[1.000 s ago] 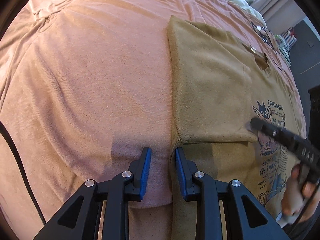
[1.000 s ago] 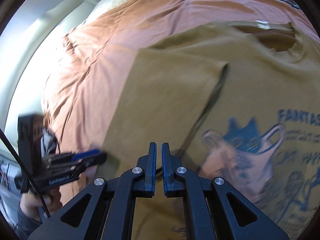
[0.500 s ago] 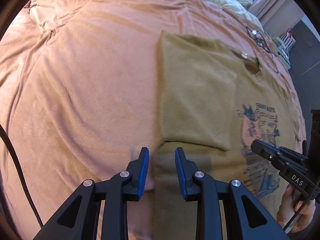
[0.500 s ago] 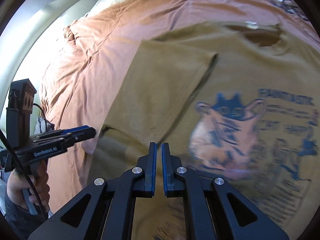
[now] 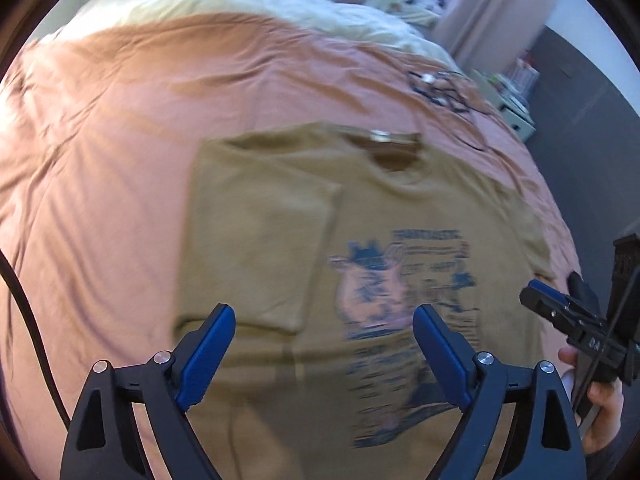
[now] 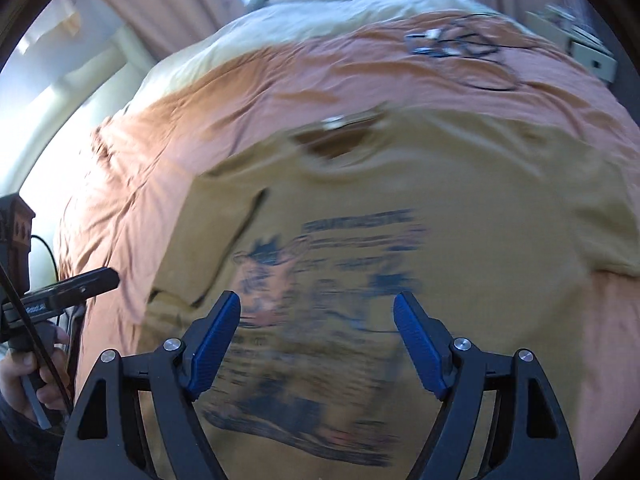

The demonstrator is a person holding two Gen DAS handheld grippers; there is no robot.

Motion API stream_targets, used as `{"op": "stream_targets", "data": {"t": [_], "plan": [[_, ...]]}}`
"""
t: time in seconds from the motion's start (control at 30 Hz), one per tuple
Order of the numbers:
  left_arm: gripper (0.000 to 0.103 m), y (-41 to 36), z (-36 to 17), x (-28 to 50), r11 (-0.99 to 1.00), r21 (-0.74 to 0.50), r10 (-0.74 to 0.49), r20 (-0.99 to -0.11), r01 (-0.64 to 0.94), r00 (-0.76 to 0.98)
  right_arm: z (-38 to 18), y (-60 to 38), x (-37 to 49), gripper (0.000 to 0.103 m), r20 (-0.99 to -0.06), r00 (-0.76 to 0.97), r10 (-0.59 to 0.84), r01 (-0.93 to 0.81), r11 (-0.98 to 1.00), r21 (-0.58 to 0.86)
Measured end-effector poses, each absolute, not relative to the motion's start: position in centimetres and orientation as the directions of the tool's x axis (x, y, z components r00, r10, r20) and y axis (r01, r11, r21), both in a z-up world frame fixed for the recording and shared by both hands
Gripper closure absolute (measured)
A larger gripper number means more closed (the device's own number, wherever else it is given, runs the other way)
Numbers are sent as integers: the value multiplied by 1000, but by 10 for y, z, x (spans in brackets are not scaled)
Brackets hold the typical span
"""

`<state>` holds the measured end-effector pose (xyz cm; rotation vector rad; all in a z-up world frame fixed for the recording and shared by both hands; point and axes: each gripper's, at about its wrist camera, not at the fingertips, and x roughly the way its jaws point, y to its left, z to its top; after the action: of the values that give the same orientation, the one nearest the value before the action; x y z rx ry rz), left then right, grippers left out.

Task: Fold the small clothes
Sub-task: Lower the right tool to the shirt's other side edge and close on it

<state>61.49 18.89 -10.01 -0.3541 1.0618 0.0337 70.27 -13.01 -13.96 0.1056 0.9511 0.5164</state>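
A tan T-shirt [image 5: 400, 200] with a blue and pink cat print lies flat on the pink bedspread [image 5: 120, 140]. Its left side and sleeve [image 5: 256, 248] are folded in over the body. The right sleeve [image 6: 560, 216] lies spread out. My left gripper [image 5: 324, 340] is open and empty above the shirt's lower part. My right gripper [image 6: 316, 328] is open and empty above the print [image 6: 320, 300]. Each gripper also shows in the other's view, the right one [image 5: 560, 316] at the shirt's right edge, the left one [image 6: 72, 288] off its left edge.
A tangle of black cables [image 6: 460, 48] lies on the bedspread beyond the collar. A cream blanket and pillows [image 5: 280, 4] lie at the head of the bed. A small cabinet [image 5: 516, 116] stands beside the bed on the right.
Both grippers have opened wide; the right was shut and the left nearly shut. Both have drawn back and up from the shirt, so more of the bed shows.
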Motion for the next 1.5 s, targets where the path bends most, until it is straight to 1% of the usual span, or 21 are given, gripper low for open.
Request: {"op": "stream_targets", "data": {"t": [0.37, 0.47, 0.63, 0.7, 0.73, 0.83, 0.9, 0.93, 1.0, 1.07, 1.2, 1.3, 1.4, 1.47, 1.5], "plan": [[12, 81, -84, 669, 954, -292, -220, -840, -71, 497, -112, -245, 699, 25, -743, 564, 360, -219, 933, 286], [14, 54, -83, 684, 952, -303, -243, -835, -44, 493, -104, -272, 696, 25, -734, 589, 337, -182, 941, 286], [27, 14, -89, 716, 943, -331, -290, -830, -3, 477, -106, -322, 699, 25, -726, 608, 320, -115, 941, 318], [37, -5, -94, 730, 944, -331, -302, -831, 21, 467, -111, -337, 703, 26, -727, 613, 308, -89, 942, 324], [39, -11, -96, 735, 943, -332, -307, -832, 30, 462, -114, -344, 706, 31, -726, 615, 307, -81, 941, 329], [47, -34, -107, 753, 940, -335, -327, -835, 61, 442, -123, -360, 722, 40, -734, 605, 307, -50, 935, 350], [56, -45, -114, 765, 938, -339, -337, -838, 74, 429, -129, -372, 734, 44, -735, 601, 314, -29, 928, 373], [58, -50, -117, 771, 937, -341, -341, -840, 78, 423, -133, -377, 740, 47, -735, 599, 318, -22, 924, 381], [67, -61, -126, 782, 935, -345, -349, -844, 86, 408, -141, -386, 752, 51, -739, 593, 321, -4, 918, 396], [69, -71, -133, 792, 933, -349, -356, -846, 92, 397, -149, -393, 764, 52, -740, 584, 335, 8, 909, 417], [81, -88, -149, 809, 928, -358, -371, -849, 107, 377, -166, -402, 782, 52, -750, 562, 349, 28, 898, 439], [86, -101, -162, 818, 924, -364, -381, -854, 117, 355, -179, -407, 795, 52, -751, 553, 362, 36, 890, 455], [89, -112, -173, 826, 918, -376, -396, -856, 124, 334, -193, -410, 805, 64, -744, 538, 396, 43, 869, 494], [89, -117, -180, 830, 915, -384, -402, -857, 121, 323, -197, -410, 812, 68, -725, 537, 430, 33, 849, 528], [90, -120, -185, 832, 911, -394, -411, -856, 120, 314, -199, -410, 814, 74, -720, 539, 437, 29, 845, 534]]}}
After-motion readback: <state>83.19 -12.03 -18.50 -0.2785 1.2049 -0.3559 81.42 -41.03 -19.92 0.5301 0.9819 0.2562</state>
